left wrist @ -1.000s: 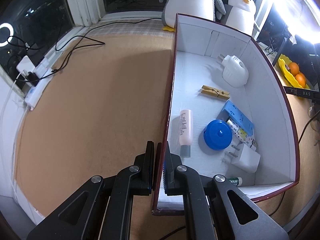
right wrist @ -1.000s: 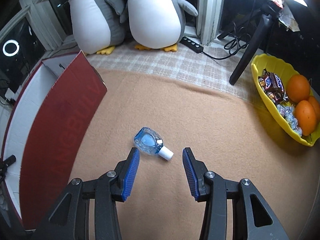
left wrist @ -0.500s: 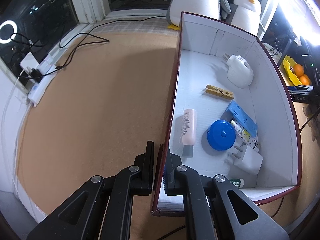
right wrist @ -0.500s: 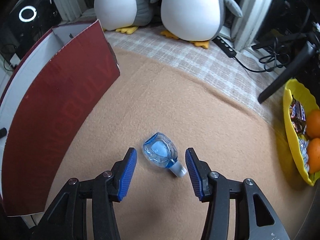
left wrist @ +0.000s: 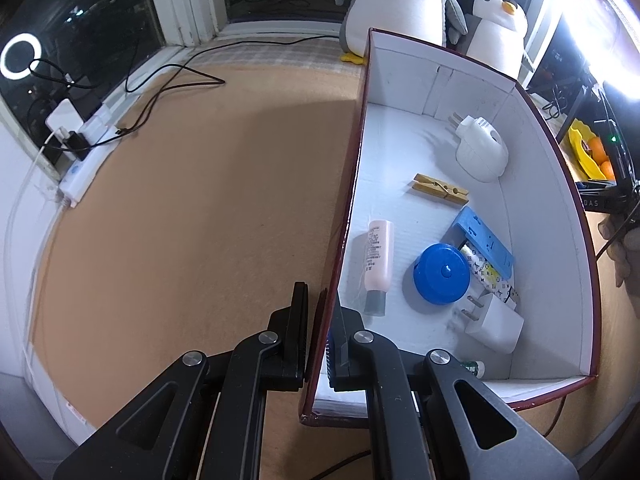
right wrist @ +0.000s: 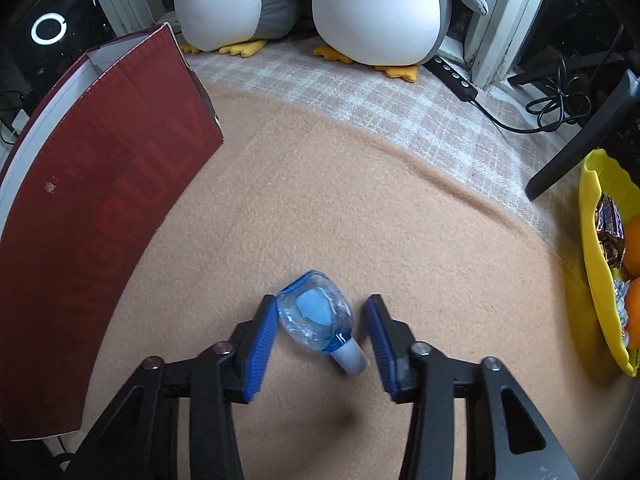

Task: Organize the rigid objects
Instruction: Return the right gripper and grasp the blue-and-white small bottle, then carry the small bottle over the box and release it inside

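Observation:
A small clear blue bottle (right wrist: 316,316) with a white cap lies on the tan cloth between the fingers of my right gripper (right wrist: 320,320). The jaws are closing: the left pad touches the bottle, the right pad stands a little clear of it. My left gripper (left wrist: 320,320) is shut on the near left wall of the dark red box (left wrist: 344,216). Inside its white floor lie a pink tube (left wrist: 376,256), a blue round lid (left wrist: 440,268), a clothespin (left wrist: 440,190), a blue case (left wrist: 486,240), a white charger (left wrist: 494,326) and a white plug adapter (left wrist: 480,148).
Two plush penguins (right wrist: 376,8) stand at the back. A yellow bowl (right wrist: 596,264) with oranges and sweets sits at the right, beside a black stand leg (right wrist: 580,140). Cables and a power strip (left wrist: 80,168) lie along the left window sill.
My right gripper has come down over the bottle, which now lies between its fingers, and the jaws have narrowed. The left gripper keeps its hold on the box wall.

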Available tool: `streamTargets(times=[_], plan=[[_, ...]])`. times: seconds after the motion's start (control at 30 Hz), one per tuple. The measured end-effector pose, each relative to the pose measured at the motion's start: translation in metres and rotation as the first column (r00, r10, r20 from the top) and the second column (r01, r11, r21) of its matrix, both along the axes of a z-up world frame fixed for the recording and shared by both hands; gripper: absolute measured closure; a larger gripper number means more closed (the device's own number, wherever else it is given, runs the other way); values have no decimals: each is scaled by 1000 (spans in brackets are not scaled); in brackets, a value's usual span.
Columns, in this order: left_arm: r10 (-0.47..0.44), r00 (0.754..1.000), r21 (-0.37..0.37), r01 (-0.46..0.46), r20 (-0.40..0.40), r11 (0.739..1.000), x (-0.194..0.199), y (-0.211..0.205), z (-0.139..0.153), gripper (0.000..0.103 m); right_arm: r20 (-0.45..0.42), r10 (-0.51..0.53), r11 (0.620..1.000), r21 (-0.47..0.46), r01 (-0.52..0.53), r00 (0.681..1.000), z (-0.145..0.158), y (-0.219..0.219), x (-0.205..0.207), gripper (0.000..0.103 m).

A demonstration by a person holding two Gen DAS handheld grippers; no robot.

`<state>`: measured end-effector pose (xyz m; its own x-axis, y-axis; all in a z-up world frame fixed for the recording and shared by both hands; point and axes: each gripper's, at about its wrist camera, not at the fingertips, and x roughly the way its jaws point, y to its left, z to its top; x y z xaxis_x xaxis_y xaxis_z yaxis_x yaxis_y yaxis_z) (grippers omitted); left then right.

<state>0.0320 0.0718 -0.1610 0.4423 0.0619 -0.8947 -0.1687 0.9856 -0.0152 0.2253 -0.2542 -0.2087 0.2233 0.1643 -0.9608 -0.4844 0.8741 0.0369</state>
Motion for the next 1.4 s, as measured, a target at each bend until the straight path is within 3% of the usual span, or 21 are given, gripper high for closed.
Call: streamTargets(times=[0.6,0.97,1.4], plan=[[-34,999,-25,35,34,999,-1,3,4,97,40,-199,979,40,198,979,12,-18,-54,71],[-83,995,-38,85,53,996,3,4,4,97,166,-204,976,108,187,965,93,6,-92,71],[-124,990,-45,127,64,991,7,4,4,97,208,-188,967,209,144,960,138,53,-120,71]])
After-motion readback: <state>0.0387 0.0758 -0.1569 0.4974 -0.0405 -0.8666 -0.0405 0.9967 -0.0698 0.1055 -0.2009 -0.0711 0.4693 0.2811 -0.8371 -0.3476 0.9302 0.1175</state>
